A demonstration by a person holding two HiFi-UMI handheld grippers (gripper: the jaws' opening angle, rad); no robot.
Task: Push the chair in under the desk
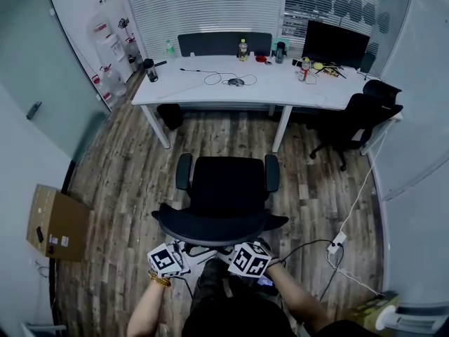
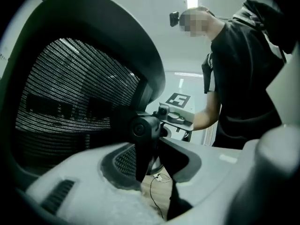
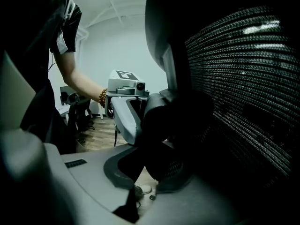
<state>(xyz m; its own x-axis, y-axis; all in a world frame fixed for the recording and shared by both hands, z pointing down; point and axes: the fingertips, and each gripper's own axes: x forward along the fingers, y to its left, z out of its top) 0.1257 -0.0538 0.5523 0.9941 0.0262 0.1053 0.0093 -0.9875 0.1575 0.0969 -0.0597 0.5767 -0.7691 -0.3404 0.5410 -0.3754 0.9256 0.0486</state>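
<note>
In the middle of the room, well apart from the desk: a black office chair (image 1: 228,188) with mesh back and two armrests. Faces the desk with its seat.

Behind the backrest, the left gripper (image 1: 177,255), jaws apart, with the black stem of the backrest between them but not pressed. Just to its right, the right gripper (image 1: 245,257), jaws clamped narrowly on the dark lower bracket of the same backrest.

At far left, a brown cardboard box (image 1: 57,223). Ahead, a long white desk (image 1: 203,93) carrying a black mouse (image 1: 235,82) and, at the right end, a black monitor (image 1: 335,44). Straight ahead of the right armrest stands the white middle leg (image 1: 280,128) of the desk. Further right, a second black chair (image 1: 358,121), and nearer, a white power strip (image 1: 337,243).

Underneath, a wood-plank floor (image 1: 126,181). Behind the desk, white blinds (image 1: 203,5).
</note>
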